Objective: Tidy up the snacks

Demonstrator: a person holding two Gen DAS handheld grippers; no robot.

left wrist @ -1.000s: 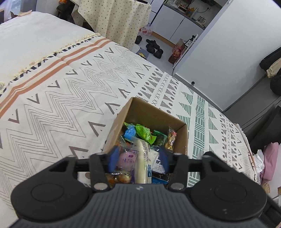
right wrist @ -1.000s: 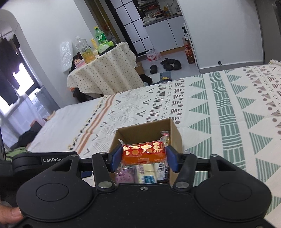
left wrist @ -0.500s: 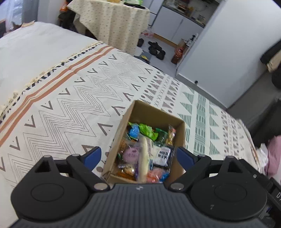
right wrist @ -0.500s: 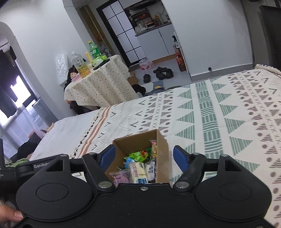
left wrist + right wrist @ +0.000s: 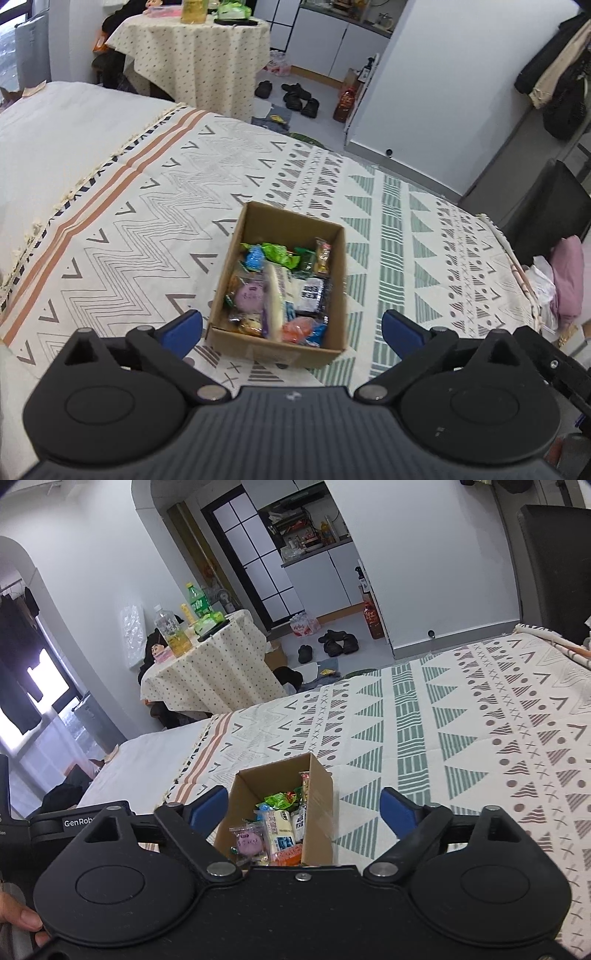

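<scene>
On patterned bedspread [image 5: 147, 206], snack-crammed cardboard box [image 5: 258, 221] sits below both just-widened, empty tools: left tool [image 5: 291, 328], right tool [image 5: 301, 808].

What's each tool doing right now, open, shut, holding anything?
Left tool: open, jaws just spread wide, empty, above the cardboard snack box.
Right tool: open, jaws just been opening, empty, above the same box.
</scene>
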